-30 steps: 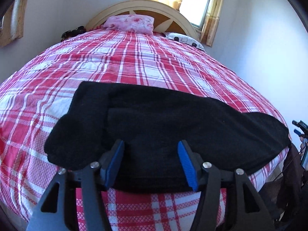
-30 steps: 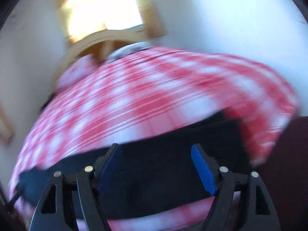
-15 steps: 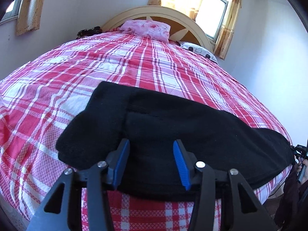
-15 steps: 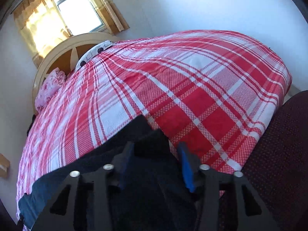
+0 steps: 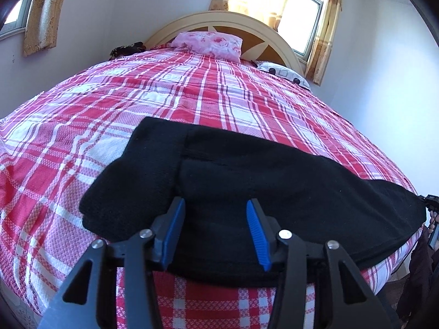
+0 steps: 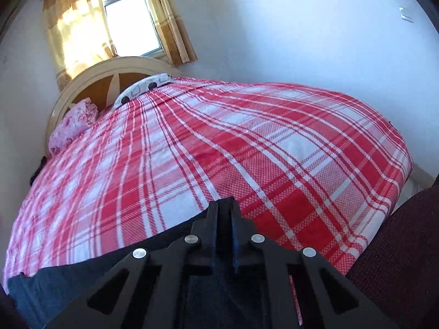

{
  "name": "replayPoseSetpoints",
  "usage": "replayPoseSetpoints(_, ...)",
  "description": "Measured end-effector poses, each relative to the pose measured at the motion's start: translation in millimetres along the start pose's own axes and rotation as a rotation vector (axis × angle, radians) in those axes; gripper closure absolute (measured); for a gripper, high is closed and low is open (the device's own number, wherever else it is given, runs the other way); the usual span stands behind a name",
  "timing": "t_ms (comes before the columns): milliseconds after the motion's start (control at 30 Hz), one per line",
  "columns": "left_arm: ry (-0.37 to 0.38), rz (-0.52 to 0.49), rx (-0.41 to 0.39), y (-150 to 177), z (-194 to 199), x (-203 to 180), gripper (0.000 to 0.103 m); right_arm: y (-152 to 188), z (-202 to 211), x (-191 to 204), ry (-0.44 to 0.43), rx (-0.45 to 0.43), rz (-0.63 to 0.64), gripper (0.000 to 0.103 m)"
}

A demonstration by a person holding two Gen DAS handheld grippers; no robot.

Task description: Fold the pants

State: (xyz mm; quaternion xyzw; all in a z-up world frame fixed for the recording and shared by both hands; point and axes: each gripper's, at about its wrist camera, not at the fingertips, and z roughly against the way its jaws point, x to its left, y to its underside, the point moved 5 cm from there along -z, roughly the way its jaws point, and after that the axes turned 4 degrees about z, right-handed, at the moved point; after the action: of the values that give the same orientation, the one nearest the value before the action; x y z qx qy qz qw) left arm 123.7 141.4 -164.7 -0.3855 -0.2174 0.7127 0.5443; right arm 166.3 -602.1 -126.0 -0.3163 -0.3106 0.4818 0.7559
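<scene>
Here, compared with a second before, the right hand-held gripper [image 6: 225,205] had closed: its jaws, wide apart then, now met at the lower middle of the right wrist view, pinching an edge of the black pants [image 5: 247,192]. That end was likely a leg hem, though dark cloth on dark plastic made this hard to confirm. The closing suggested the right end was now secured and ready to be lifted and carried over for a fold.

The pants lay stretched across the near part of the bed [image 5: 192,96], filling the lower centre of the left wrist view from the left to the far right edge. The bed wore a red and white plaid cover, with a pink pillow [image 5: 211,42] at the headboard in the upper centre.

The left hand-held gripper [image 5: 215,230] had narrowed its opening somewhat over the same second but remained clearly open. Its blue fingers [image 5: 172,230] straddled the near edge of the pants at the bottom centre, one on each side of a thick folded portion. Whether they touched the cloth could not be told; nothing was gripped yet.
</scene>
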Motion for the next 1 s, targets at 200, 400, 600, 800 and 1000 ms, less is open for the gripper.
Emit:
replayPoseSetpoints(200,0.001,0.002,-0.013,1.0,1.3,0.5,0.053,11.1,-7.4,-26.3,0.056,0.054,-0.072,0.030)
replayPoseSetpoints(400,-0.024,0.010,-0.018,0.4,5.8,-0.5,0.053,16.2,18.2,0.1,0.000,0.034,-0.032,0.030)
replayPoseSetpoints(600,-0.067,-0.020,-0.110,-16.6,31.8,-22.9,0.042,26.4,41.4,97.0,-0.239,0.039,0.075,0.030)
replayPoseSetpoints(800,0.028,-0.120,-0.100,-25.7,23.3,-72.1,0.030,76.5,38.8,241.6,-0.527,0.197,0.228,0.041)
replayPoseSetpoints(1000,0.054,-0.162,0.031,10.4,-2.7,-84.7,0.030,154.9,81.3,364.6,-0.717,0.287,0.517,0.041)
